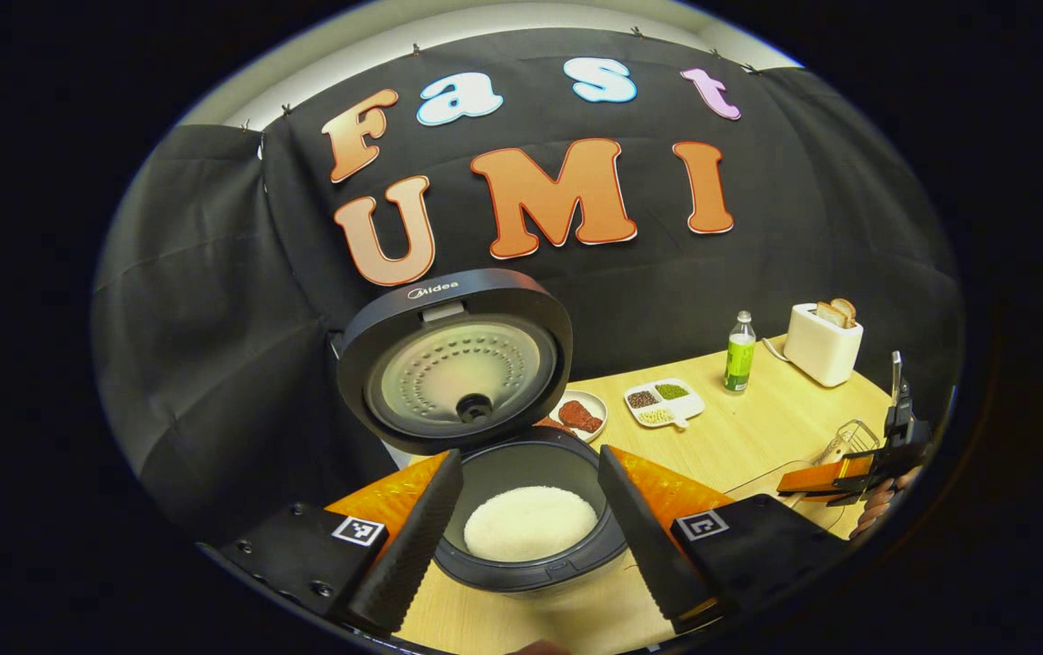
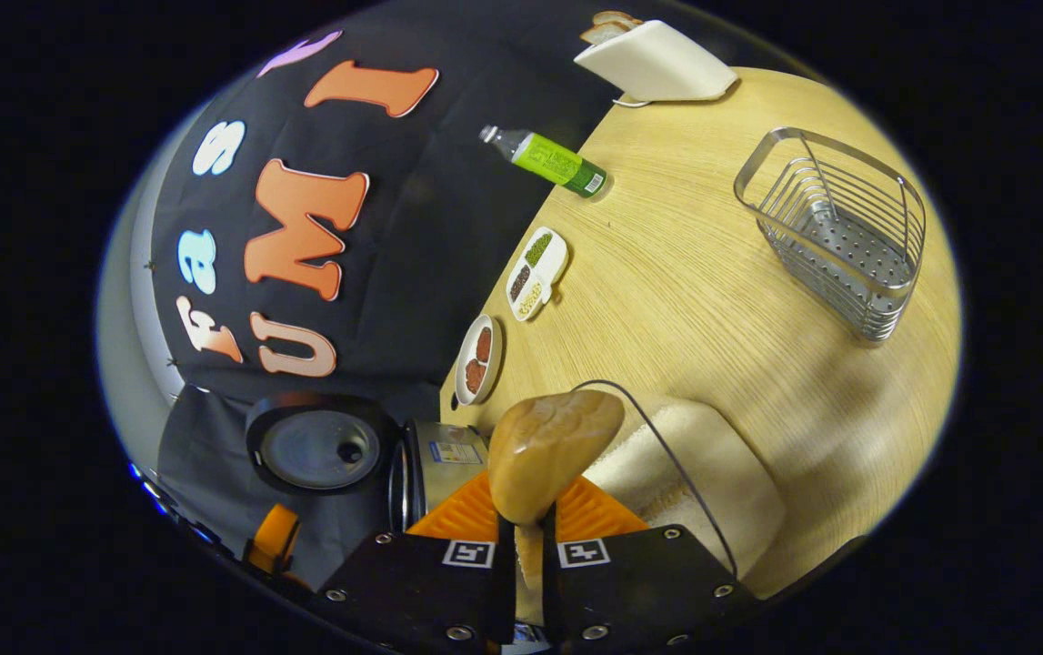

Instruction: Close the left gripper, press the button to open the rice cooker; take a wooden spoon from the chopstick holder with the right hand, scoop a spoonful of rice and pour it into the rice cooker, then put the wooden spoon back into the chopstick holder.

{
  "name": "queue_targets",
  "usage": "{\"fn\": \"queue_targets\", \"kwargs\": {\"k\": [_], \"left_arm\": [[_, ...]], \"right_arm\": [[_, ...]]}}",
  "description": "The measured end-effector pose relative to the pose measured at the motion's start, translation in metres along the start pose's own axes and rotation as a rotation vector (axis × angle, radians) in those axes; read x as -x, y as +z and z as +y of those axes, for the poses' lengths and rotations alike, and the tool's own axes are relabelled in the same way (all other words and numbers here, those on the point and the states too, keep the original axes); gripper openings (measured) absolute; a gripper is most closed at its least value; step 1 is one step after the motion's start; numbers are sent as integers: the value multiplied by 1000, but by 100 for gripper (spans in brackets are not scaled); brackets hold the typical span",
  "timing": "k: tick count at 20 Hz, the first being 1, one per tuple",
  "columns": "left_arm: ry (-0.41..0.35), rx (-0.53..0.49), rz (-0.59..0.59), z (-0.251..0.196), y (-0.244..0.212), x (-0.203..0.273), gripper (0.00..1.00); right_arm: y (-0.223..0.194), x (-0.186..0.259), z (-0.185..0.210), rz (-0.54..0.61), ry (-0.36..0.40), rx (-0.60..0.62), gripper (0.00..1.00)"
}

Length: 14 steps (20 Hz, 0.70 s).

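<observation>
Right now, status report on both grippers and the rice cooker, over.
Left hand-held gripper open, over open rice cooker. Right hand-held gripper shut on wooden spoon, above rice container. Nothing in the way.

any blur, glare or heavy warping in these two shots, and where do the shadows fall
Left gripper view: sharp, with soft glare on the metal inside of the rice cooker lid; the table edge bows from fisheye warp. Right gripper view: scene tilted, the wooden spoon close to the lens and slightly soft, the wire holder crisp, and a broad soft shadow on the table near the right gripper.
</observation>
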<state>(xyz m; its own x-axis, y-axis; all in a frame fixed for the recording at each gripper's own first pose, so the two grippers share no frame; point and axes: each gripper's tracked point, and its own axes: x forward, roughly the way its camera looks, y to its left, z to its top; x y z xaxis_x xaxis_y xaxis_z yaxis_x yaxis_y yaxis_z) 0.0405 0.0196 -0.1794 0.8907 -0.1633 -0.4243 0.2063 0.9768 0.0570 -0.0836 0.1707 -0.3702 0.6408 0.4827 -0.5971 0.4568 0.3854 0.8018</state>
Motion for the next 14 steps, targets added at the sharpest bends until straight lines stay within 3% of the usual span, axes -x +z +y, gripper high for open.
{"fn": "queue_targets", "kwargs": {"k": [2, 3, 4, 5, 6, 14], "left_arm": [[7, 24, -13, 0, 2, 1, 94], [13, 37, -18, -2, 3, 1, 100], [17, 44, -29, -2, 7, 3, 94], [25, 47, -42, -2, 9, 5, 100], [37, 46, -60, -1, 13, 8, 94], [174, 49, -218, 29, 41, 41, 94]], "right_arm": [[12, 7, 7, -2, 33, -54, 11], [18, 10, 12, -6, 48, -78, 11], [21, 14, 18, -4, 62, -93, 11], [25, 17, 24, -1, 76, -107, 11], [27, 19, 31, 6, 91, -119, 11], [42, 15, 120, 70, 248, -179, 11]]}}
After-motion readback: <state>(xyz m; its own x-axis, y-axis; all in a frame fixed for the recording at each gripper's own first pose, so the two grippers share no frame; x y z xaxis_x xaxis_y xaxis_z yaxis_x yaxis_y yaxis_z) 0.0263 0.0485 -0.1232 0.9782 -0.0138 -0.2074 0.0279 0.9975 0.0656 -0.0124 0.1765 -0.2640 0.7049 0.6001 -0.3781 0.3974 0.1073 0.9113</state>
